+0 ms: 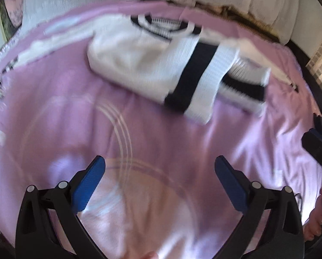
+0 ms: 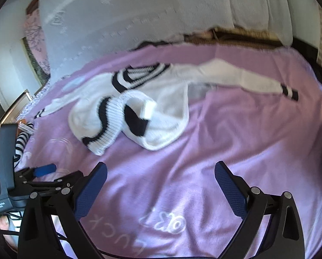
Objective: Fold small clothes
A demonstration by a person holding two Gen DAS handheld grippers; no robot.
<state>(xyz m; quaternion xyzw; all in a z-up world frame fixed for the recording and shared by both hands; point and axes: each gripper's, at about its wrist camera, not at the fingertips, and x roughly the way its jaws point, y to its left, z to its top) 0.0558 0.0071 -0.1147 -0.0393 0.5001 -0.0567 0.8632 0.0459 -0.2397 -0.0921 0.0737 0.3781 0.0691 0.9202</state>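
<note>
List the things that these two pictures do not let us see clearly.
- Sweater, left wrist view: motion blur hides the knit detail and how its layers are folded.
- Left sleeve, left wrist view: smeared; its cuff cannot be made out.
- Striped cloth, right wrist view: the left tool covers part of it.
- Blanket lettering, right wrist view: the bottom edge cuts it off.
- Right tool, left wrist view: cut off by the edge.
</note>
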